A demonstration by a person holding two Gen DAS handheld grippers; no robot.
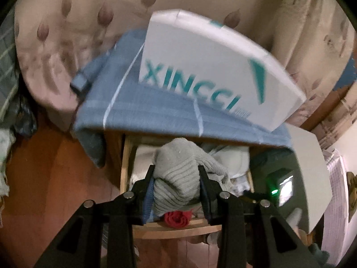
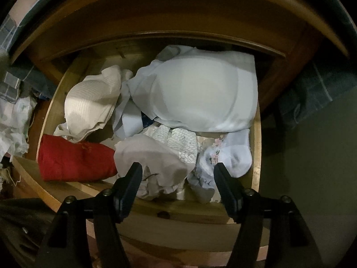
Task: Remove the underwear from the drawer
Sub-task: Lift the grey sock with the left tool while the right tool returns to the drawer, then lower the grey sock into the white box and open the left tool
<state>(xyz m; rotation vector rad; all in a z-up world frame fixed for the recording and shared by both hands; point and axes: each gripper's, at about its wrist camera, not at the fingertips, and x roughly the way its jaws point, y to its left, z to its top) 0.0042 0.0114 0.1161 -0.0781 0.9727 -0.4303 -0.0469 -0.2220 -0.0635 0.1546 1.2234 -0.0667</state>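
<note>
A white box (image 1: 200, 67) with teal lettering sits on a blue cloth (image 1: 138, 107) draped over the wooden cabinet, whose drawer (image 2: 178, 212) stands pulled out below and holds a heap of underwear: a pale padded bra (image 2: 200, 93) at the back, a cream piece (image 2: 93, 102) to its left, a red piece (image 2: 73, 158) at the front left, and a beige piece (image 2: 151, 154) at the front. The left claw (image 1: 176, 172) is clamped on a grey ribbed garment (image 1: 176, 172), lifted above the drawer. The right claw (image 2: 178, 169) hangs with jaws apart and gripping nothing, just over the beige piece and a white lacy one (image 2: 223, 156) at the drawer's front.
</note>
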